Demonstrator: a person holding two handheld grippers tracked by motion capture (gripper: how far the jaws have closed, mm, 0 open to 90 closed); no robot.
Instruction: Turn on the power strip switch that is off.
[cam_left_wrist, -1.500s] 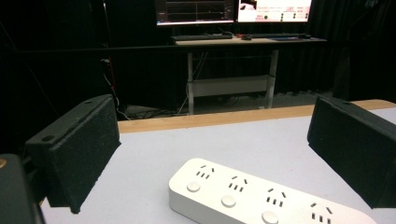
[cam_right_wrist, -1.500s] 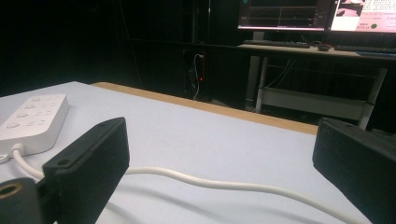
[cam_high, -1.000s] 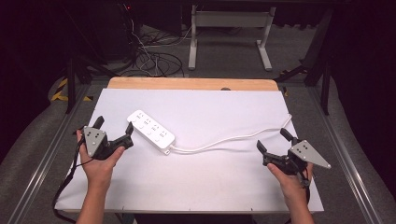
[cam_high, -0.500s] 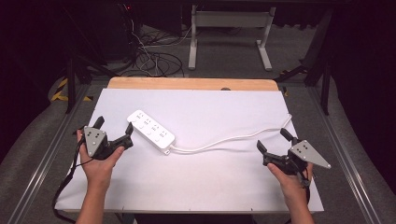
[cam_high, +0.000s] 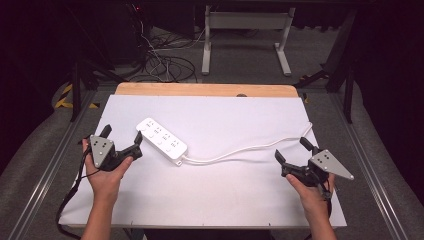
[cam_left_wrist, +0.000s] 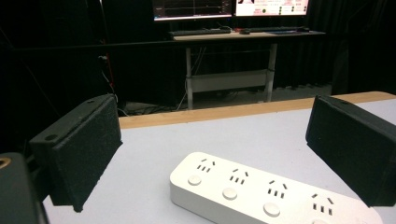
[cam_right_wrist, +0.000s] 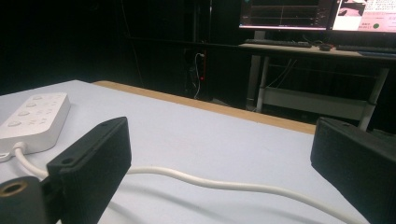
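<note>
A white power strip (cam_high: 161, 140) with several sockets lies flat on the white table top (cam_high: 220, 192), left of centre. Its white cable (cam_high: 240, 151) curves right toward the table's right edge. My left gripper (cam_high: 122, 135) rests at the left, open, its jaws just left of the strip's near end. In the left gripper view the power strip (cam_left_wrist: 261, 193) lies ahead between the spread jaws, untouched. My right gripper (cam_high: 292, 150) stands open near the right edge, just short of the cable. In the right gripper view the cable (cam_right_wrist: 210, 182) runs across between the jaws, and the power strip (cam_right_wrist: 32, 121) sits far left.
A wooden strip (cam_high: 205, 90) borders the table's far edge. Beyond it stand a desk frame (cam_high: 245, 35) and loose cables (cam_high: 160, 62) on the floor. Metal rails (cam_high: 50, 165) run along both table sides. Monitors (cam_left_wrist: 229, 7) glow on a far desk.
</note>
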